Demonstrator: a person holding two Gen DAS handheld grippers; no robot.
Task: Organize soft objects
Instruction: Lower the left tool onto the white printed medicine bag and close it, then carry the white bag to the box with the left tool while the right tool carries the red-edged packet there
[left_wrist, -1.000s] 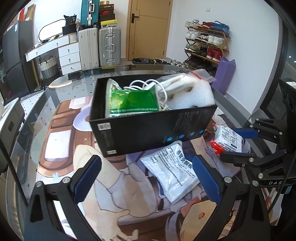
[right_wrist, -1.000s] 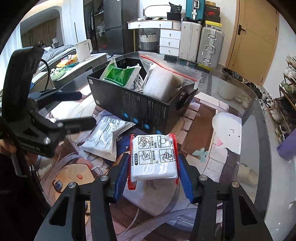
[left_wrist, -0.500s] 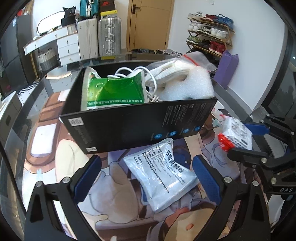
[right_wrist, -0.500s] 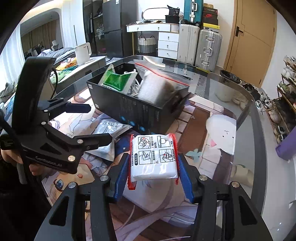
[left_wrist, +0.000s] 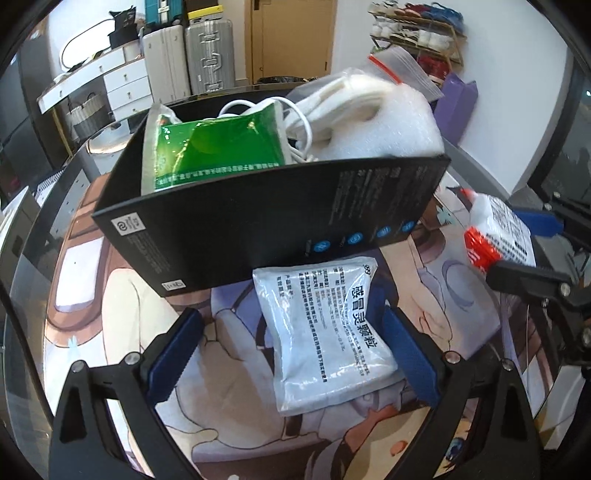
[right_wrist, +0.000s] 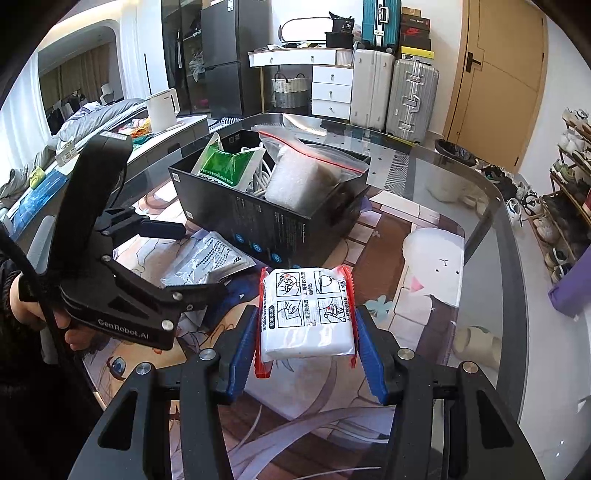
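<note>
A white sachet (left_wrist: 325, 336) with printed text lies flat on the mat, just in front of the black box (left_wrist: 258, 229). My left gripper (left_wrist: 290, 317) straddles it and its jaws are closing. The right pad is at the sachet's edge; the left pad stands clear of it. In the right wrist view the same left gripper (right_wrist: 184, 258) hovers over the sachet (right_wrist: 207, 258). My right gripper (right_wrist: 306, 314) is shut on a white pack with red ends (right_wrist: 306, 314), held above the mat. The box (right_wrist: 273, 221) holds a green pouch (left_wrist: 218, 147), white foam (left_wrist: 388, 129) and a white cable.
The cartoon mat (right_wrist: 424, 266) lies on a dark glass table whose rounded edge (right_wrist: 495, 206) runs along the right. A person's hand (right_wrist: 62, 325) grips the left tool. A kettle (right_wrist: 162, 110), suitcases and a shoe rack stand beyond the table.
My left gripper has come forward and down over the white sachet, which now lies between its fingers, and its jaws have narrowed a little. The right gripper still holds the pack.
</note>
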